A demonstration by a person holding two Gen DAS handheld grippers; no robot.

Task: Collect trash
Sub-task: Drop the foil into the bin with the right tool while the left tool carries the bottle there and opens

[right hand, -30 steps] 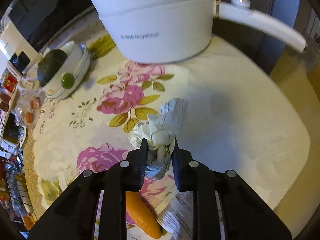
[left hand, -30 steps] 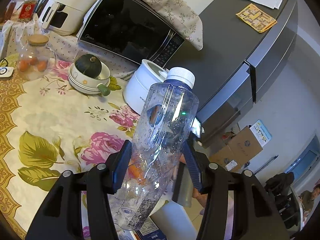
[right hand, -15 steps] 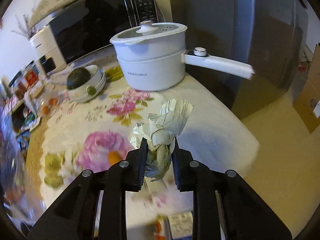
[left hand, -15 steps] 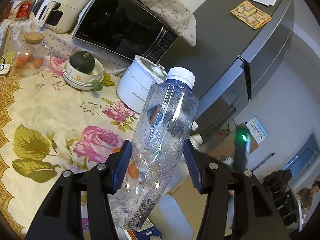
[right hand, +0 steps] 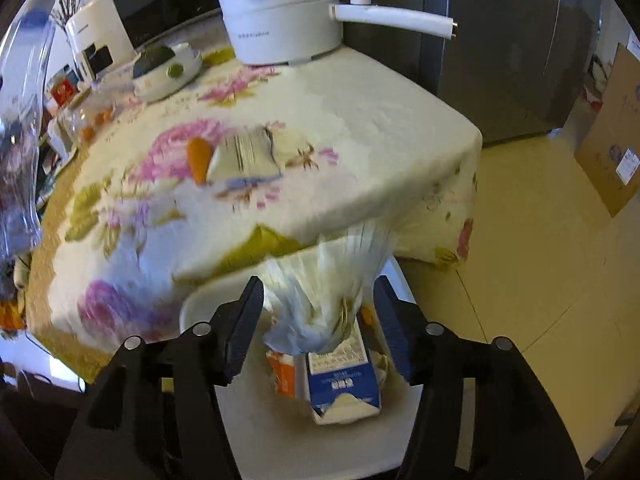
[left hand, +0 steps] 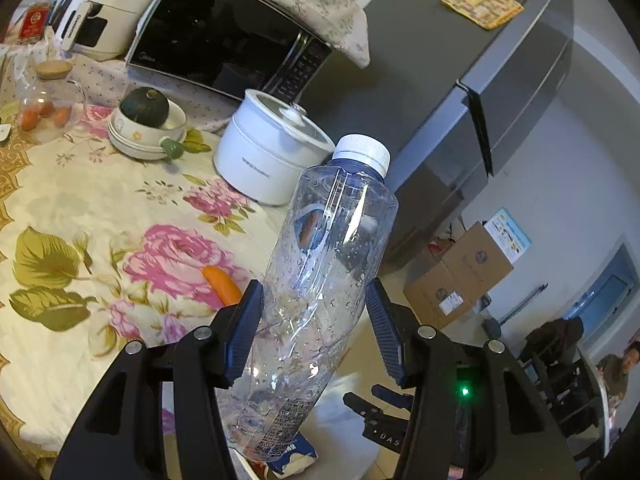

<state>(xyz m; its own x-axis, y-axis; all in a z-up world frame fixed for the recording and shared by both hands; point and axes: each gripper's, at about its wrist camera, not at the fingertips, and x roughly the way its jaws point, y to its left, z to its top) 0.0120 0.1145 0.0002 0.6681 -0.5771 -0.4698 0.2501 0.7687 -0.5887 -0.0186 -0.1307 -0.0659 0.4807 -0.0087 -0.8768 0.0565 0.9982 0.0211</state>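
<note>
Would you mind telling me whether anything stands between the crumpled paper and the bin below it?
Nothing visible does: the crumpled paper hangs blurred between the right gripper's just-opened jaws, directly above the white bin.

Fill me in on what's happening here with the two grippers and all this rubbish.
A person is clearing trash off the flowered table with a gripper in each hand. The right gripper has just opened over the white bin beside the table; the crumpled paper is loose between its jaws, above a blue carton already in the bin. The left gripper is shut on a clear plastic bottle, not yet binned.
</note>
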